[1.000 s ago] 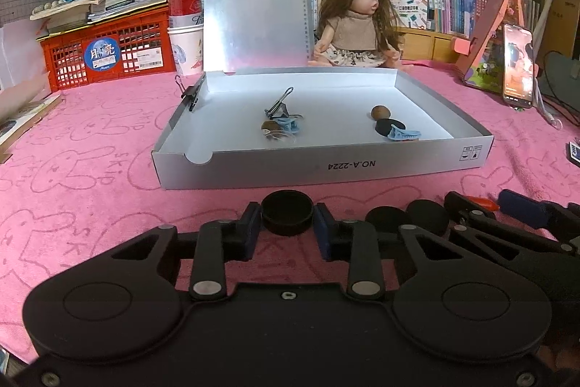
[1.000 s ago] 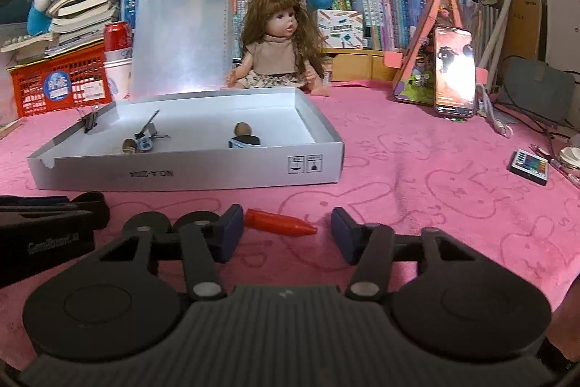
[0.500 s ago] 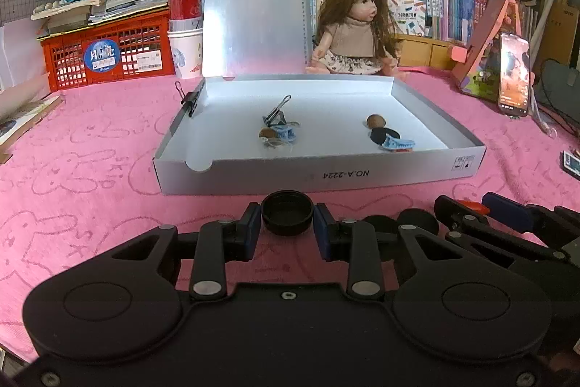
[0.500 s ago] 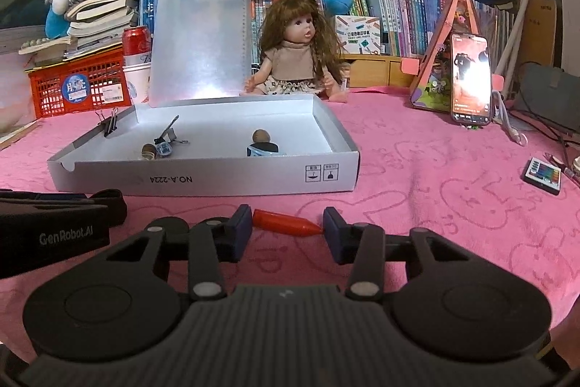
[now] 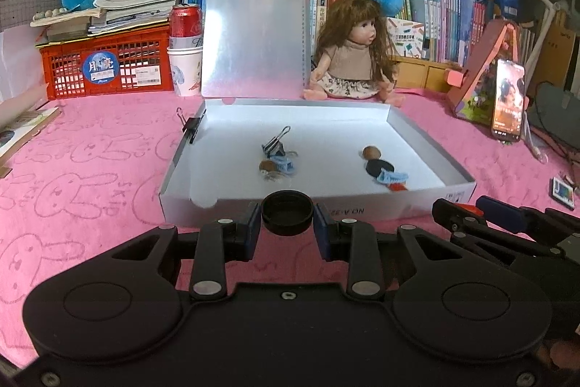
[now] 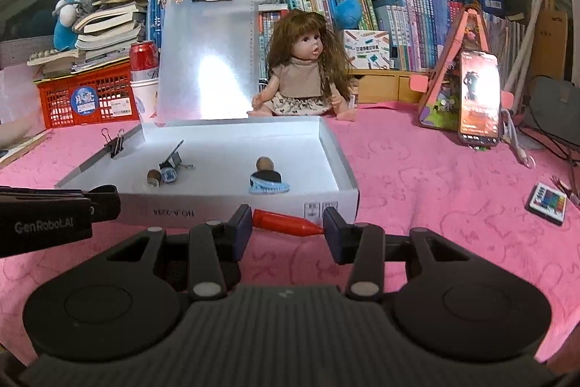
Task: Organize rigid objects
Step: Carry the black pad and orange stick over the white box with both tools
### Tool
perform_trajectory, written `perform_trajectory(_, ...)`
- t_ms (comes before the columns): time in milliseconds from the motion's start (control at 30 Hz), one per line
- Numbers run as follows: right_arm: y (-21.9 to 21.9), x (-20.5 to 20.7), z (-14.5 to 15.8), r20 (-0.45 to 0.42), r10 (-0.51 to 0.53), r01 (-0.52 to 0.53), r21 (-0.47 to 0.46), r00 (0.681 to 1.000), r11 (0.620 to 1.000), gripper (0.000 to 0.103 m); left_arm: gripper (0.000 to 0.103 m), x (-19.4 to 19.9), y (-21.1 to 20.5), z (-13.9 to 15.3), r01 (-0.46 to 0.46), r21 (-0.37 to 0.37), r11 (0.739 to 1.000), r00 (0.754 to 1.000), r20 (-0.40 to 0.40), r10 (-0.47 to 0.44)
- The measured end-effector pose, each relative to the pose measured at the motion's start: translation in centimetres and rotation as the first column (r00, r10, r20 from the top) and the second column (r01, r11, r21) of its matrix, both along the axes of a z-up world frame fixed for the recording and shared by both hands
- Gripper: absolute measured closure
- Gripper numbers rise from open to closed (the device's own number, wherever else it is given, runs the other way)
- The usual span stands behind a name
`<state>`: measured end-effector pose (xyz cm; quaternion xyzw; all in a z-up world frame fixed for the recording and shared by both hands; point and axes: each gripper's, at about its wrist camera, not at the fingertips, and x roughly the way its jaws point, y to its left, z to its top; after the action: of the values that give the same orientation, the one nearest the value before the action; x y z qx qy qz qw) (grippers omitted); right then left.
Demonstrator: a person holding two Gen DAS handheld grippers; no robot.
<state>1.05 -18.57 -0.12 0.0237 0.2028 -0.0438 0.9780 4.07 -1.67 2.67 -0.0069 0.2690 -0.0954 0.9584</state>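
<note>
one label — "genrobot.ai" — on the left gripper (image 6: 105, 205).

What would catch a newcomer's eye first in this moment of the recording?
Centre stage is the open white box on the pink cloth, with binder clips and small oddments inside, and a long-haired doll seated just behind it. Up close, the left gripper clamps a black bottle cap, while the right gripper holds a red crayon-like stick crosswise before the box's front wall.
</note>
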Motion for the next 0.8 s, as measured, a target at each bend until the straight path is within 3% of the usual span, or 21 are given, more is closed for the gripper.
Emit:
perform_trajectory(433, -1.9, 4.9, 2.8, -0.025, 0.086, -0.085, 0.029, 0.996, 0.996, 0.055, 0.073, 5.5, 0.1, 2.6, 0.010, -0.019, 1.000, 1.000, -0.027, -0.011)
perform_trajectory(800, -3.3, 11.9, 3.6, -0.086, 0.117, -0.110, 0.086, 0.989, 0.990, 0.055, 0.073, 14.2, -0.5, 2.9, -0.039, -0.013, 0.999, 0.994, -0.103, 0.037)
